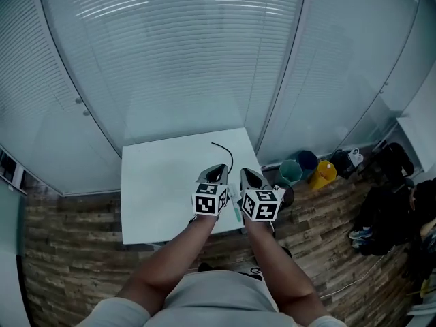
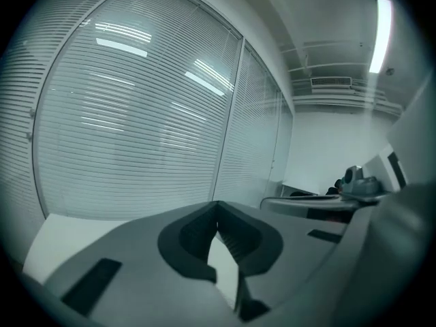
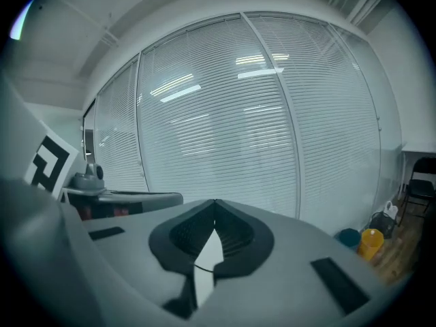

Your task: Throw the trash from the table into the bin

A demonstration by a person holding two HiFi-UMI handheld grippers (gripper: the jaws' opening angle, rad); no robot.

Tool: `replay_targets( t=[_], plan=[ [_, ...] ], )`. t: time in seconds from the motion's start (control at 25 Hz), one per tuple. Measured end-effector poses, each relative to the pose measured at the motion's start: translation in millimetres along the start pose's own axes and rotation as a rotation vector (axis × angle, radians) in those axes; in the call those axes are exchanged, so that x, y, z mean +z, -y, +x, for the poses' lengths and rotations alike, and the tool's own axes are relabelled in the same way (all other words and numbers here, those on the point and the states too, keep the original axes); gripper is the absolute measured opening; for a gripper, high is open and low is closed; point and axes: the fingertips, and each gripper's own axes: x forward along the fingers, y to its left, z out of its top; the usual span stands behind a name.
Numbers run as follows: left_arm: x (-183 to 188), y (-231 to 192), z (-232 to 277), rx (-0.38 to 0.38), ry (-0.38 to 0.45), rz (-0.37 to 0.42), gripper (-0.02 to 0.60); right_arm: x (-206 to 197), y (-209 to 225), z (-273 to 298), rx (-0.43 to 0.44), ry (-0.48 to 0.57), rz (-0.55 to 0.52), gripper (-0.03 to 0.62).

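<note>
Left claw [image 1: 216, 176] and right claw [image 1: 251, 178] were both closed tip to tip with nothing between, side by side over the white worktop [image 1: 157, 182] near its 5 o'clock edge. A thin black cord [image 1: 225, 154] lay towards 1 o'clock. At 3 o'clock on the wooden floor [image 1: 82, 251] stood a teal bin [image 1: 291, 172] and a yellow bin [image 1: 324, 174] — contents hidden.
</note>
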Motion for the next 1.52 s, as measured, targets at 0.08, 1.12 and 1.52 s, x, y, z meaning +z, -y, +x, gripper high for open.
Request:
replay_targets(
  t=[0.08,1.12,1.52],
  plan=[
    [2,-28,-14,0.026,0.007,-0.01,0.006,-1,-27,16,0.028,-0.011,-0.005,0.006],
    [-14,-128,23,0.211,0.004,-0.084,0.006,-25,-43,139,0.202,-0.155,-0.065,0.006],
    [-80,-131,69,0.214,-0.114,-0.157,0.006,-108,15,156,0.186,-0.346,-0.004,0.008]
  ],
)
